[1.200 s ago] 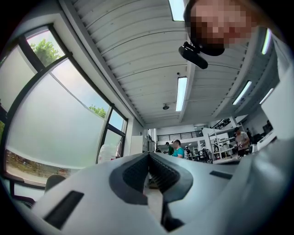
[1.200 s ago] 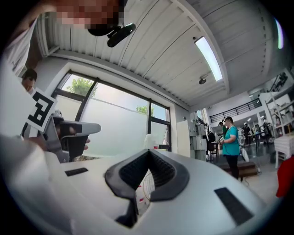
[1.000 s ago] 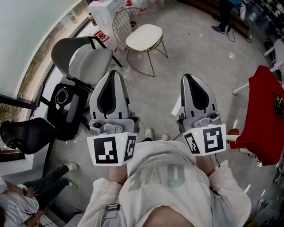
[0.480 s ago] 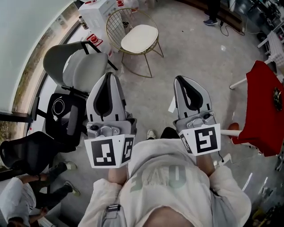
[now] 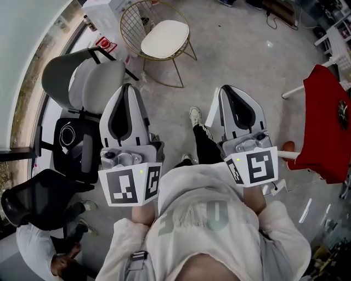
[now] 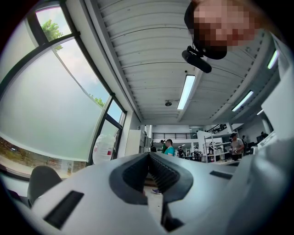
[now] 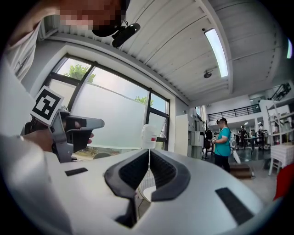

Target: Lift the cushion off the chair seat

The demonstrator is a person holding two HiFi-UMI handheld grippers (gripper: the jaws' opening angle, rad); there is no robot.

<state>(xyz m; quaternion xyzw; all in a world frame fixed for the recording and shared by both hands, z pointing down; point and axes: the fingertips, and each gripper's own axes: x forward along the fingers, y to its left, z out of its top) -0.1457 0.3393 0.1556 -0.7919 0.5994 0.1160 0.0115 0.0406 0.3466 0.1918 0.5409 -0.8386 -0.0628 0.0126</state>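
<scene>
A cream cushion (image 5: pixel 164 38) lies on the seat of a gold wire chair (image 5: pixel 131 24) at the top of the head view. Both grippers are held out level in front of my body, well short of the chair. My left gripper (image 5: pixel 127 86) is shut with nothing in it, and its ribbed pads meet in the left gripper view (image 6: pixel 148 154). My right gripper (image 5: pixel 224 89) is also shut and empty. Below its closed tips (image 7: pixel 149 150) in the right gripper view, a bit of the cushion (image 7: pixel 151 192) and the wire back show through the gap.
A grey shell chair (image 5: pixel 101 82) stands left of my left gripper, with a black chair (image 5: pixel 38 197) nearer. A red chair (image 5: pixel 323 126) is at the right. White boxes (image 5: pixel 104 8) sit by the window wall. One person (image 5: pixel 38 247) sits low left, and others (image 7: pixel 223 142) stand far off.
I have walked toward the gold chair, and one leg now steps out between the grippers. Both grippers have travelled forward with me and stay shut.
</scene>
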